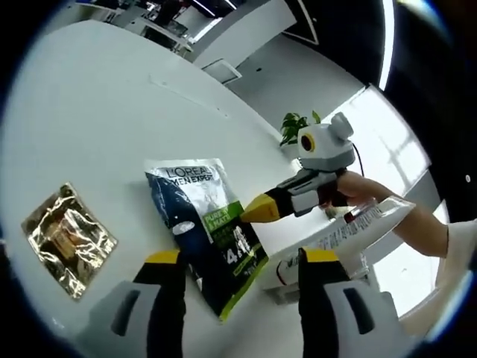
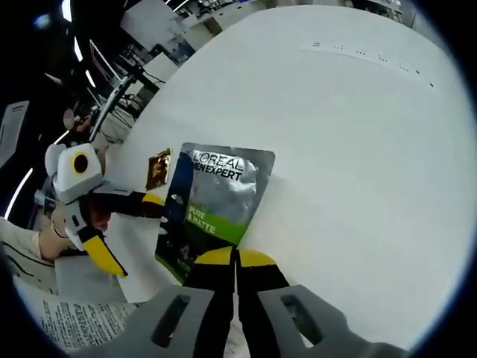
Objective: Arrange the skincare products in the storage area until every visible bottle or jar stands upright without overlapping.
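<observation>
On white table (image 1: 97, 112): L'Oréal sachet (image 1: 211, 231) lying flat, gold foil packet (image 1: 68, 240) well apart. Left gripper (image 1: 242, 257) spread wide over sachet's lower end; right gripper (image 2: 236, 257) clenched, contents not discernible. Sachet's bottom edge hidden behind jaws in right gripper view.

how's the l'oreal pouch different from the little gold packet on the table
The L'Oreal pouch is clearly larger than the gold packet. The pouch is dark grey with a green band and printed lettering; the gold packet is shiny, crinkled foil with no lettering I can read. The right gripper, jaws closed, is at the pouch's edge, while the gold packet lies apart from both grippers. Both lie flat on the white table.
</observation>
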Demonstrator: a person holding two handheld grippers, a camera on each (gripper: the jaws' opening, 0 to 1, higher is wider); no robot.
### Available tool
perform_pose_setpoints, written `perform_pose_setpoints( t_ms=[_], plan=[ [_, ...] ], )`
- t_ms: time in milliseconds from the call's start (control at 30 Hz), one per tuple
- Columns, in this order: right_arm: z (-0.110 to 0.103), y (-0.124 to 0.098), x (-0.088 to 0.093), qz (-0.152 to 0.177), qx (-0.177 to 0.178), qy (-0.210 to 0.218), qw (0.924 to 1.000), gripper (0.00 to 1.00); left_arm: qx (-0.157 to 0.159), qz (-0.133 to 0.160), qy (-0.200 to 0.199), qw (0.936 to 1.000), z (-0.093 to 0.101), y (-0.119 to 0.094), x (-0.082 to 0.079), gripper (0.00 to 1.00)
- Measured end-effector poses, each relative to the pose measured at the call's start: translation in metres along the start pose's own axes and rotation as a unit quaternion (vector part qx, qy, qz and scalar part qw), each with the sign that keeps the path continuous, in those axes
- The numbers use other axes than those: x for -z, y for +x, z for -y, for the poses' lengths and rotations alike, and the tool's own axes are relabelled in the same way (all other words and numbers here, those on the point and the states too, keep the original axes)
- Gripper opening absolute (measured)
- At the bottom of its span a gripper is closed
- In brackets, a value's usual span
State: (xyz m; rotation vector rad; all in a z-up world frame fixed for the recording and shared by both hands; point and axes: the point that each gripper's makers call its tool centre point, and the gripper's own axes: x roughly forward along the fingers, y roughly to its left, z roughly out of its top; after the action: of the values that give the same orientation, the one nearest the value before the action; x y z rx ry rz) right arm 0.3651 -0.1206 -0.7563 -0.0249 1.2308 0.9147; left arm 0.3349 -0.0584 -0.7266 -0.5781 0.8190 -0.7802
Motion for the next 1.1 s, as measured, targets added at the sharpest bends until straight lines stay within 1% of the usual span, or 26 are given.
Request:
perform_pose_setpoints(
  t_ms=[167, 200, 233, 333, 400, 467, 567, 633, 700, 767, 833, 867, 933, 967, 1033, 1100],
  plan=[
    [-0.003, -0.002, -0.004, 0.009, -0.006, -0.002, 0.9999, 0.01, -0.008, -0.005, 0.01, 0.9999, -0.007, -0.001, 0.0, 0.48],
    [-0.003, -0.003, -0.005, 0.01, -0.007, -0.004, 0.9999, 0.01, -0.01, -0.004, 0.013, 0.9999, -0.007, -0.002, 0.0, 0.45],
    [-0.002, -0.004, -0.006, 0.011, -0.005, -0.007, 0.9999, 0.01, -0.012, -0.003, 0.013, 0.9998, -0.009, -0.003, -0.001, 0.41],
    [0.0, -0.006, -0.008, 0.014, -0.004, -0.009, 0.9999, 0.01, -0.016, 0.009, 0.014, 0.9997, -0.013, -0.007, -0.006, 0.31],
    [-0.001, -0.007, -0.012, 0.023, -0.008, -0.003, 0.9997, 0.01, -0.021, 0.022, 0.014, 0.9994, -0.015, -0.008, -0.01, 0.29],
    [-0.002, -0.007, -0.014, 0.025, -0.004, -0.009, 0.9996, 0.01, -0.021, 0.024, 0.019, 0.9993, -0.015, -0.01, -0.013, 0.23],
    [-0.002, -0.01, -0.018, 0.032, -0.004, -0.015, 0.9994, 0.01, -0.017, 0.04, 0.028, 0.9987, -0.012, -0.013, -0.022, 0.15],
    [0.003, -0.011, -0.026, 0.039, -0.008, -0.012, 0.9991, 0.01, -0.01, 0.046, 0.027, 0.9985, -0.012, -0.015, -0.027, 0.1],
    [-0.001, -0.013, -0.032, 0.056, -0.019, -0.005, 0.9982, 0.01, -0.007, 0.049, 0.025, 0.9984, -0.011, -0.014, -0.029, 0.08],
    [-0.007, -0.013, -0.034, 0.061, -0.026, -0.006, 0.9978, 0.01, 0.0, 0.052, 0.026, 0.9983, -0.007, -0.013, -0.029, 0.07],
    [-0.015, -0.012, -0.035, 0.059, -0.029, -0.018, 0.9977, 0.01, 0.009, 0.054, 0.026, 0.9982, 0.0, -0.012, -0.029, 0.02],
    [-0.021, -0.012, -0.036, 0.06, -0.029, -0.025, 0.9975, 0.01, 0.01, 0.054, 0.026, 0.9981, 0.001, -0.012, -0.029, 0.02],
    [-0.023, -0.015, -0.039, 0.063, -0.024, -0.036, 0.9971, 0.01, 0.012, 0.057, 0.027, 0.998, 0.002, -0.014, -0.032, 0.01],
    [-0.024, -0.017, -0.042, 0.067, -0.024, -0.041, 0.9966, 0.01, 0.009, 0.06, 0.027, 0.9978, 0.0, -0.015, -0.035, 0.0],
    [-0.026, -0.023, -0.049, 0.08, -0.031, -0.036, 0.9956, 0.01, 0.007, 0.069, 0.029, 0.9972, -0.002, -0.019, -0.04, 0.0],
    [-0.028, -0.026, -0.054, 0.09, -0.033, -0.04, 0.9946, 0.01, 0.011, 0.081, 0.019, 0.9965, 0.0, -0.023, -0.047, 0.0]
  ],
)
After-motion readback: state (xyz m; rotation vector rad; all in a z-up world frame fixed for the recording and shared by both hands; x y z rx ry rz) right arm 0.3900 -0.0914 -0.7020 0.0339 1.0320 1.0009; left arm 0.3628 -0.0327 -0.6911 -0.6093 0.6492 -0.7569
